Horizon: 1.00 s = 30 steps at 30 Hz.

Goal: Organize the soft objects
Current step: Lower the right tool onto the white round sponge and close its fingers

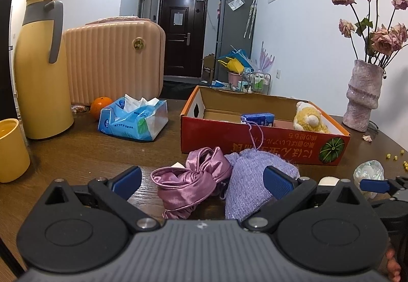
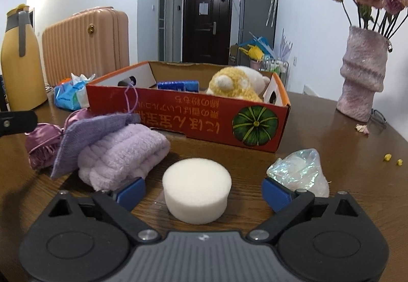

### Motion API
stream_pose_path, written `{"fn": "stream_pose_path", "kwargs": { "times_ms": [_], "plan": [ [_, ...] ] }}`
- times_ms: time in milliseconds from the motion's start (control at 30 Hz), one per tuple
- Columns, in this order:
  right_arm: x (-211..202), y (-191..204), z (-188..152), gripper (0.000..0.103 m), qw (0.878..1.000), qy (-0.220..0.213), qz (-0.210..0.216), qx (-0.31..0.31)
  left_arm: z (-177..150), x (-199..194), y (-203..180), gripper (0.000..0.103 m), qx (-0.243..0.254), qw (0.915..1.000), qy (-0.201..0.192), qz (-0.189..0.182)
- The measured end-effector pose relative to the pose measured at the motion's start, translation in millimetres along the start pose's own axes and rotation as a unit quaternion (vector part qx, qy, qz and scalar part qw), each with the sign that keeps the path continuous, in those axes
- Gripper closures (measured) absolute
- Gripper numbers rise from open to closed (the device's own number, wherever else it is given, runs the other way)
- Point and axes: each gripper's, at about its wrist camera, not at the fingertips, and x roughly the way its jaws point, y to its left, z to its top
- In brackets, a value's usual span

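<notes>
My right gripper (image 2: 204,194) is open around a round white sponge (image 2: 196,187) on the wooden table, with a gap on each side of it. My left gripper (image 1: 202,182) is open too, over a pink satin bundle (image 1: 188,180) and a lilac knit pouch (image 1: 252,180); its right finger overlaps the pouch. A fluffy lilac towel (image 2: 125,151) lies under the pouch. Behind them stands the red cardboard box (image 1: 255,141) holding a yellow plush toy (image 1: 308,117) and a blue tissue pack (image 1: 257,119).
A crinkled iridescent bag (image 2: 298,169) lies right of the sponge. A yellow thermos (image 1: 40,72), yellow cup (image 1: 10,149), orange (image 1: 99,106) and open tissue pack (image 1: 132,118) stand at left before a pink suitcase (image 1: 114,60). A vase (image 1: 362,95) of dried roses stands far right.
</notes>
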Motion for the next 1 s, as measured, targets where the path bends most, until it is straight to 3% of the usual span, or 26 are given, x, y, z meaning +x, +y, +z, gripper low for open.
{"fn": "stream_pose_path", "kwargs": {
  "times_ms": [233, 300, 367, 400, 1000],
  "plan": [
    [12, -2, 1, 0.016, 1.000, 0.015, 0.008, 0.001, -1, 2, -2, 0.000, 0.003, 1.0000, 0.004, 0.000],
    [12, -2, 2, 0.023, 1.000, 0.016, 0.012, 0.001, -1, 3, -2, 0.000, 0.003, 1.0000, 0.004, -0.001],
    [12, -2, 1, 0.043, 1.000, 0.019, 0.019, 0.002, -1, 3, -2, 0.000, 0.004, 1.0000, 0.004, 0.000],
    [13, -3, 1, 0.047, 0.999, 0.022, 0.024, 0.004, -1, 3, -3, 0.000, 0.004, 1.0000, 0.004, -0.001],
    [-14, -8, 4, 0.047, 0.999, -0.042, 0.003, 0.012, -3, -5, -10, 0.000, 0.016, 0.9993, -0.016, -0.029]
  ]
}}
